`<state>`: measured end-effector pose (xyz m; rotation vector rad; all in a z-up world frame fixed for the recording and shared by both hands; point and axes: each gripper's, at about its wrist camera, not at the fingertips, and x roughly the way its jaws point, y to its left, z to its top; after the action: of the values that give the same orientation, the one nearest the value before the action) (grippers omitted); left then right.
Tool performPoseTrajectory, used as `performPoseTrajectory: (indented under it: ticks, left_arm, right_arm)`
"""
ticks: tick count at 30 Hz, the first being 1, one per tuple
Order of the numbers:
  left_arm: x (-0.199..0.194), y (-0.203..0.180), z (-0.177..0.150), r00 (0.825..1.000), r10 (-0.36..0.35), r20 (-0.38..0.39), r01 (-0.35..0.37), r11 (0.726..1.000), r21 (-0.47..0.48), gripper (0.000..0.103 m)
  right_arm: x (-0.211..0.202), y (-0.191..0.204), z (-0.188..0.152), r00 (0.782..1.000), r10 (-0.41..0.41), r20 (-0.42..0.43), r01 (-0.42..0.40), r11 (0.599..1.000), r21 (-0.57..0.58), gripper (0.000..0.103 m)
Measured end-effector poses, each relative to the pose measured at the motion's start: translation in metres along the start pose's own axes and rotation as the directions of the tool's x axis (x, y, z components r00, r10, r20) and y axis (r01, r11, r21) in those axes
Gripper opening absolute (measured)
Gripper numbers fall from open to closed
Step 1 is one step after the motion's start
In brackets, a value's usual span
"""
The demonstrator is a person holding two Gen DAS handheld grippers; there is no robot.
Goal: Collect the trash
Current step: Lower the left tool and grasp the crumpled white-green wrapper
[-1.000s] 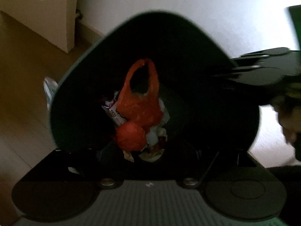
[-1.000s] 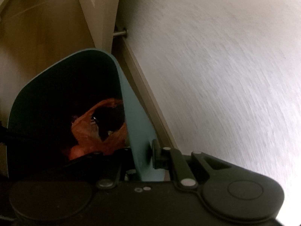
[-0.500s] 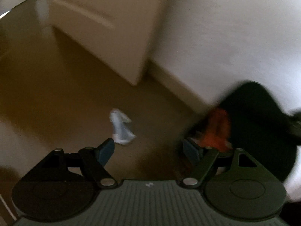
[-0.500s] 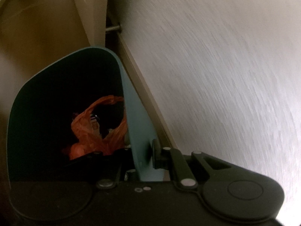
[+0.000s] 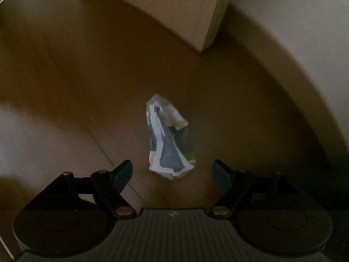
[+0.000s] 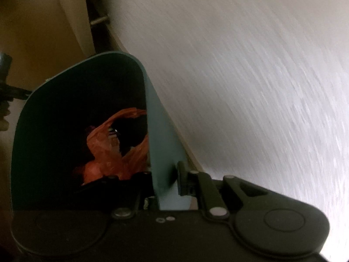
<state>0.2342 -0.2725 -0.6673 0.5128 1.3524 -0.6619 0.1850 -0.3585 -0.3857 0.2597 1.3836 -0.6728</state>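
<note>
Print unreadable on crumpled wrapper (image 5: 169,140), long axis running away from wide-spread left gripper (image 5: 172,173); right gripper (image 6: 168,185) clamps bin (image 6: 161,152) wall.

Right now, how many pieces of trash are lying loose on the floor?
1. A crumpled wrapper lies on the wooden floor, below the open jaws of the left gripper. Others may lie outside the view; the bin hides the floor behind it.

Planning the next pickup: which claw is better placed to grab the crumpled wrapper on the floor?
Left. The left claw is open right above the crumpled wrapper on the floor; the right claw is shut on the bin wall.
</note>
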Motion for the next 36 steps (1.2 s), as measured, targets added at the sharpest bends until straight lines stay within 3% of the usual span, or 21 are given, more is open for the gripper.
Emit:
performPoseTrajectory:
  ticks: [4,11,12,14,17,22,27,29,36]
  left_arm:
    - [0.032,0.001,0.002,0.999,0.034,-0.027,-0.034,0.999,-0.027,0.08]
    - [0.05,-0.001,0.003,0.999,0.048,-0.022,-0.049,0.998,-0.033,0.079]
    - [0.052,0.0,0.003,0.999,0.047,-0.022,-0.048,0.998,-0.039,0.076]
    - [0.055,0.001,0.003,0.999,0.044,-0.029,-0.045,0.998,-0.046,0.054]
    - [0.056,0.001,0.0,0.999,0.037,-0.027,-0.039,0.997,-0.061,0.048]
    - [0.051,0.006,-0.003,0.998,0.053,-0.02,-0.054,0.996,-0.072,0.022]
    - [0.034,0.02,-0.01,0.999,0.044,-0.015,-0.045,0.995,-0.091,0.016]
    - [0.019,0.027,-0.016,1.0,0.031,-0.004,-0.031,0.995,-0.096,0.007]
    - [-0.024,0.07,-0.033,0.999,0.02,0.027,-0.016,0.993,-0.121,0.006]
  right_arm:
    - [0.005,-0.005,-0.005,1.0,0.0,-0.027,0.001,1.0,0.021,0.01]
    - [0.006,-0.003,-0.014,0.999,0.005,-0.039,-0.004,1.0,0.023,0.01]
    - [0.006,-0.003,-0.014,0.999,0.005,-0.038,-0.004,1.0,0.027,0.01]
    - [0.005,-0.001,-0.014,0.999,0.004,-0.037,-0.003,1.0,0.023,0.01]
    - [0.005,0.001,-0.013,0.999,0.001,-0.037,0.0,1.0,0.027,0.01]
    - [0.009,0.0,-0.009,0.999,-0.001,-0.032,0.002,1.0,0.023,0.01]
    - [0.007,0.008,-0.004,1.0,-0.013,-0.018,0.013,1.0,0.005,0.01]
    - [0.006,0.011,-0.001,1.0,-0.015,-0.008,0.015,1.0,-0.003,0.01]
    - [0.004,0.024,0.007,0.999,-0.029,0.033,0.029,1.0,-0.003,0.01]
